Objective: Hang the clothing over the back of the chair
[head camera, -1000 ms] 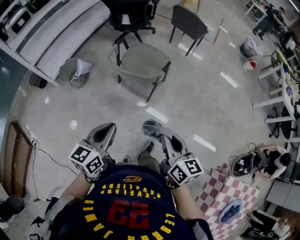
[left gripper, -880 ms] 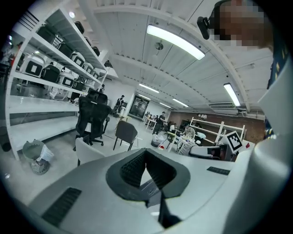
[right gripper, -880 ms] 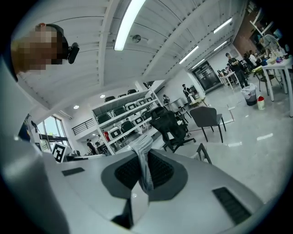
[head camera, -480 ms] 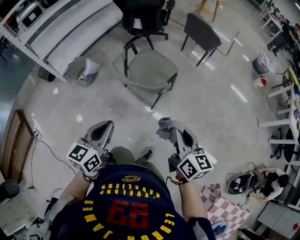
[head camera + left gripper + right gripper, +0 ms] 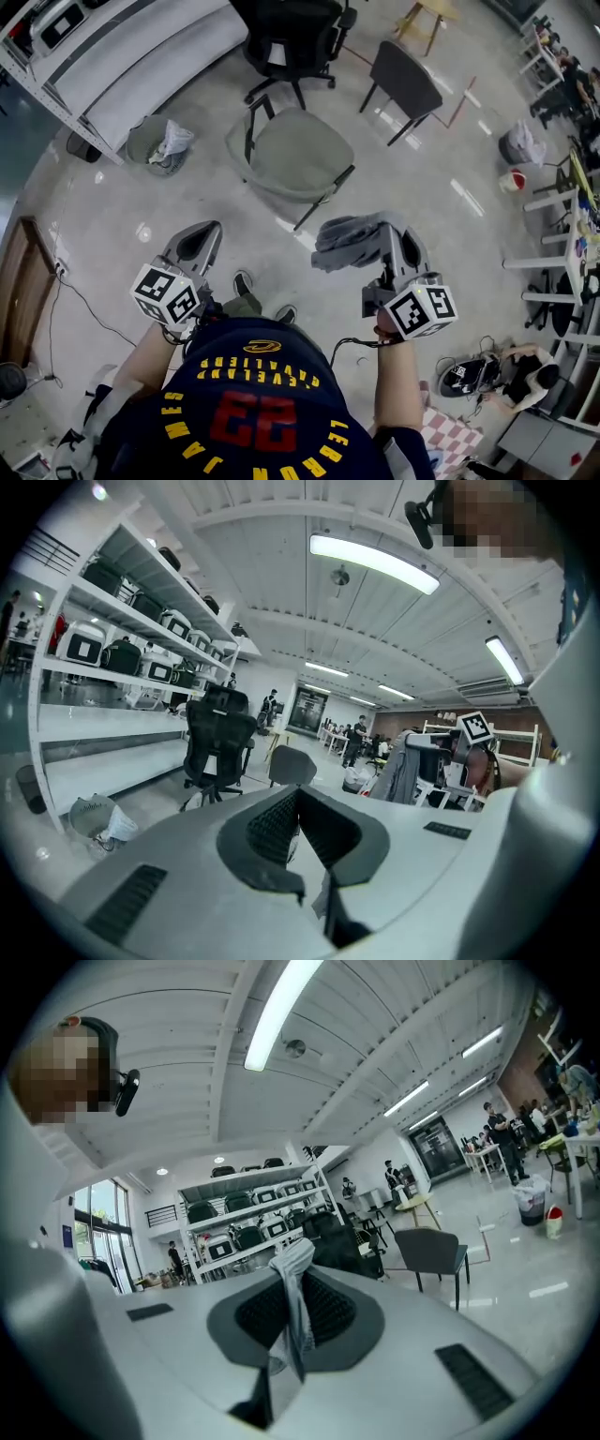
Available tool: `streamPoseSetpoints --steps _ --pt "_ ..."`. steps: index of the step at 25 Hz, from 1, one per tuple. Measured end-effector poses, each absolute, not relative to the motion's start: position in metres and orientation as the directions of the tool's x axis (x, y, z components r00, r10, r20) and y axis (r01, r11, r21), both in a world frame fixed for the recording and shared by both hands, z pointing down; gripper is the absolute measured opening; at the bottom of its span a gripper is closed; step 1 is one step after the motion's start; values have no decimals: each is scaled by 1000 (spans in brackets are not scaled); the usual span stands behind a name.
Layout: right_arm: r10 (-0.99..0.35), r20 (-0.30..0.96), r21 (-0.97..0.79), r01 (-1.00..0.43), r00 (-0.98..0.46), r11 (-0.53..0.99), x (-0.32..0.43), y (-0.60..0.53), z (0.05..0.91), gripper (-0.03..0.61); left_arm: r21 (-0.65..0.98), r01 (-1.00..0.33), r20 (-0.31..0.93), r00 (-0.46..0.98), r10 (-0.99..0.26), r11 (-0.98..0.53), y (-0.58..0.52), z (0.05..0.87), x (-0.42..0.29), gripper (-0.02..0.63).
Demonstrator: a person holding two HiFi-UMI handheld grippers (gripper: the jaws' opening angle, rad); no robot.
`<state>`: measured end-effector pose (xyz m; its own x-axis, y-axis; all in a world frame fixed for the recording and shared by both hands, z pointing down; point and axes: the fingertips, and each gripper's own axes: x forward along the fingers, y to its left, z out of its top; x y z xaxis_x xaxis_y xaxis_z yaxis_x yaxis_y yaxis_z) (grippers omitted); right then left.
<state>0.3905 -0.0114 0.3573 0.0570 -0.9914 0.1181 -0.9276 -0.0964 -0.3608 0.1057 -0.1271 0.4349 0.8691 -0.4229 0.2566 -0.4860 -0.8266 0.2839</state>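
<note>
Task thing: grey clothing [image 5: 345,242], bunched into a loose wad, clear of the floor [image 5: 441,169] and hanging from the tip of the right gripper.
Right gripper [image 5: 386,234]: jaws clamped on a fold of the clothing; in the right gripper view a twisted strip of the cloth [image 5: 298,1274] stands up between the two dark pads of that claw [image 5: 295,1288].
Left gripper [image 5: 202,240]: jaws drawn together with nothing between them, as the left gripper view [image 5: 298,803] shows; it points roughly at the chair.
Chair [image 5: 295,150]: grey-green seat on dark legs, standing on the floor ahead of both grippers; nothing lies on it.
Clothing against chair: on the near right of the chair, apart from it, not touching the back or the seat.
Also seen from the left gripper view: the clothing [image 5: 403,766] hanging off to the right.
Person: dark blue jersey [image 5: 258,412] with yellow and red print, at the bottom of the head view.
Surroundings: black office chair [image 5: 295,37] beyond the grey-green one; dark side chair [image 5: 408,80] to its right; round bin [image 5: 155,145] with a pale bag to its left; long white shelving [image 5: 122,56] at the upper left.
</note>
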Motion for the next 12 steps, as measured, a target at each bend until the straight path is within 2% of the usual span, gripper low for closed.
streamPoseSetpoints --steps 8,12 --pt "-997 66 -255 -965 52 -67 407 -119 279 21 288 -494 232 867 -441 -821 -192 433 82 3" --pt "-1000 -23 -229 -973 -6 11 404 -177 222 21 283 -500 212 865 -454 -819 -215 427 65 3"
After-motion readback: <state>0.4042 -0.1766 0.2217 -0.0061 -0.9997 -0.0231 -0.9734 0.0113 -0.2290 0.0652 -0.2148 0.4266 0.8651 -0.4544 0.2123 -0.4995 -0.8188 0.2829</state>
